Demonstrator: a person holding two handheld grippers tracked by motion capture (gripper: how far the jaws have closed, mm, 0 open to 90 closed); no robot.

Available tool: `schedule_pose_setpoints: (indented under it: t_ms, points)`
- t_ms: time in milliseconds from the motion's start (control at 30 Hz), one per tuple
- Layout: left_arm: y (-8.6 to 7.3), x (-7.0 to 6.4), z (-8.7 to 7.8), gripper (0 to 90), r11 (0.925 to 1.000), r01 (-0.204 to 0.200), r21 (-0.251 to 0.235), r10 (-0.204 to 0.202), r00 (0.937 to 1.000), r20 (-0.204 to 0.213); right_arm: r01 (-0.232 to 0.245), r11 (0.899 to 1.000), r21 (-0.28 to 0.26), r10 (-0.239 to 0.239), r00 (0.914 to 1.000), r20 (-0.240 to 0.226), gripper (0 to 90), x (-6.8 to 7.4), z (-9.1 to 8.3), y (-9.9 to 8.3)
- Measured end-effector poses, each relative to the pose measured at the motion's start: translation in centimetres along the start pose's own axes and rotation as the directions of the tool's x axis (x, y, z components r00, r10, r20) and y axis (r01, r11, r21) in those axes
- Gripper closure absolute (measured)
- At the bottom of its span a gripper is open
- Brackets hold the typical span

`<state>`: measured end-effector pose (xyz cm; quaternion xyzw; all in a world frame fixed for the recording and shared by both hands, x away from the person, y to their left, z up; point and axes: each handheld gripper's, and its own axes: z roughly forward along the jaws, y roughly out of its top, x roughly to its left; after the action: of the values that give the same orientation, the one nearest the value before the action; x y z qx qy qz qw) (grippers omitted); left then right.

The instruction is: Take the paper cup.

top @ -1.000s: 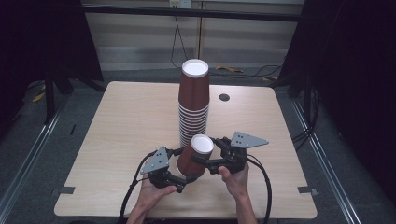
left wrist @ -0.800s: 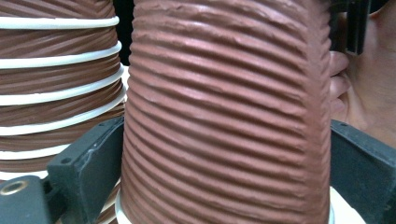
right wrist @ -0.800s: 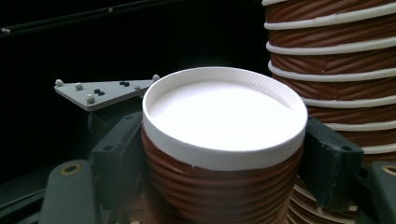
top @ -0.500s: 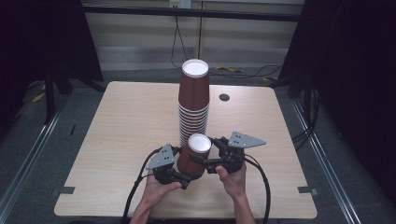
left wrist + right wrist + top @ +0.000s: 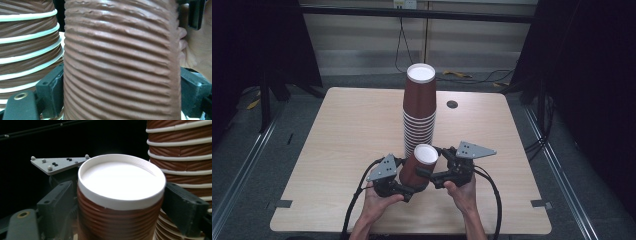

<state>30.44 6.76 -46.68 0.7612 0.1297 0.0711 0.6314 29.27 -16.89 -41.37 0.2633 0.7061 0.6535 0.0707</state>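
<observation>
A brown ribbed paper cup [image 5: 417, 170] with a white flat end [image 5: 120, 180] is held tilted just above the table, right in front of a tall stack of the same cups [image 5: 419, 110]. My left gripper [image 5: 404, 182] is shut on its lower body, and the jaws press both sides of the ribbed wall [image 5: 120, 62]. My right gripper [image 5: 432, 172] is shut on the same cup just under the white rim, one jaw on each side. The stack [image 5: 25, 50] stands close behind the cup, and in the right gripper view the stack [image 5: 180, 157] is at the right.
The light wooden table [image 5: 337, 140] has a small dark hole [image 5: 452, 104] behind the stack on the right. Black cables trail from both grippers toward the front edge. The left gripper's grey plate [image 5: 57, 165] shows behind the cup. Dark floor and metal rails surround the table.
Almost nothing differs: the held cup and both grippers have shifted only slightly, staying in front of the stack.
</observation>
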Motion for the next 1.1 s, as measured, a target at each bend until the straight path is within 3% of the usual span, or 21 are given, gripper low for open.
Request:
schedule_pose_setpoints:
  t_ms: [367, 700, 833, 967, 1100]
  points:
    - [0.1, 0.3, -0.8, 13.6, 0.9997, 0.007, 0.023, -0.007, 0.9999, 0.012, -0.016, 1.0, 0.003, 0.016, 0.9999, 0.006, 13.3, -0.2, -0.5, -0.4]
    - [0.3, 1.0, -1.4, 13.9, 0.9994, 0.011, 0.034, -0.011, 0.9999, -0.007, -0.025, 1.0, 0.019, 0.025, 0.9995, 0.022, 13.0, -0.6, -1.6, -1.2]
    - [0.6, 1.2, -1.8, 14.0, 0.9961, -0.013, 0.088, 0.016, 0.9995, -0.029, -0.024, 0.999, 0.037, 0.023, 0.9989, 0.042, 13.1, -0.7, -2.2, -1.4]
    - [0.7, 1.6, -2.5, 14.2, 0.9928, -0.022, 0.118, 0.027, 0.9988, -0.042, -0.028, 0.997, 0.068, 0.025, 0.9981, 0.057, 13.4, -0.9, -2.2, -1.6]
    - [0.7, 1.7, -2.9, 14.3, 0.9899, -0.034, 0.138, 0.039, 0.9985, -0.037, -0.004, 0.994, 0.108, -0.003, 0.9982, 0.06, 13.7, -0.7, -1.8, -1.8]
